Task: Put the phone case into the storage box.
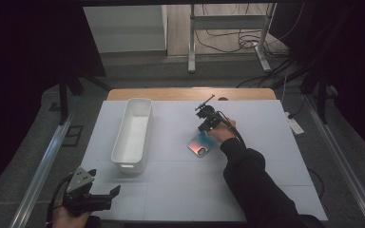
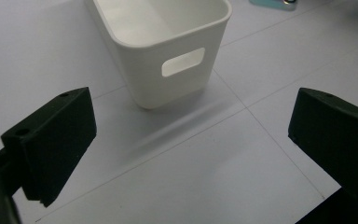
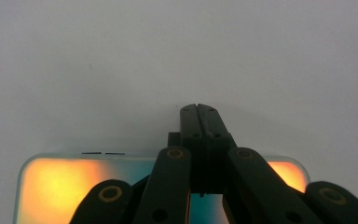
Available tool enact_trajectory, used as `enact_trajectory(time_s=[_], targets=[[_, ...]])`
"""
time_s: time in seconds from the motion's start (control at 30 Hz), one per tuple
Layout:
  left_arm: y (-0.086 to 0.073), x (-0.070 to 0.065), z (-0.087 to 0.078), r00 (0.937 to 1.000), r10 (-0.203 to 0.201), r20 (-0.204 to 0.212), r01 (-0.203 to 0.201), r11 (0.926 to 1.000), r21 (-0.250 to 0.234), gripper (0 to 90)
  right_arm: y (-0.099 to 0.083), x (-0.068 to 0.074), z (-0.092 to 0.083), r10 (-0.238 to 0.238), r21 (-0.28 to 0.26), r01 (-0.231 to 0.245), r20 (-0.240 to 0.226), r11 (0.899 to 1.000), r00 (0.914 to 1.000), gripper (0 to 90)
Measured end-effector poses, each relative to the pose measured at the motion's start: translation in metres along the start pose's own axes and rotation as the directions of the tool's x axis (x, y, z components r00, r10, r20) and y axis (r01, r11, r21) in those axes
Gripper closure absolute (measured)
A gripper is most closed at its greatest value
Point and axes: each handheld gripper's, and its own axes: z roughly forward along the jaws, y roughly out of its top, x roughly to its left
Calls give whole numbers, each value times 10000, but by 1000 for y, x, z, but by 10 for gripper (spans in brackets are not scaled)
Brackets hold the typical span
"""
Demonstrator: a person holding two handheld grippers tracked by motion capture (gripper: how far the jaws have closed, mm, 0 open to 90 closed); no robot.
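Nearest in the high view, the left gripper [image 1: 105, 194] rests wide open and empty below the white bin [image 1: 133, 133]; the right gripper [image 1: 208, 116] hovers by the phone [image 1: 201, 144]. Left gripper view: parted jaws face the bin [image 2: 165, 44]. Right gripper view: jaws pressed together, empty, above the phone [image 3: 65, 186].

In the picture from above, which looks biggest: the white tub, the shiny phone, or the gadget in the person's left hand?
Largest to smallest, as they look in the high view:
1. white tub
2. left hand-held gripper, though it sits nearer the camera, which may flatter its size
3. phone, partly hidden under the right hand-held gripper
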Motion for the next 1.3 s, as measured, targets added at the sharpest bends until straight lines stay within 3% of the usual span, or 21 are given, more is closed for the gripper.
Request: enact_trajectory(time_s=[0.53, 1.3], targets=[[0, -1, 0, 10000, 40, -24, -40, 10000, 37, 16, -29, -14, -16, 174, 148, -173, -76, 9997, 9998, 892], [1, -2, 1, 9999, 121, -72, -120, 9998, 127, 18, -70, -20, -40, 426, 224, -424, -96, 9989, 9990, 891]])
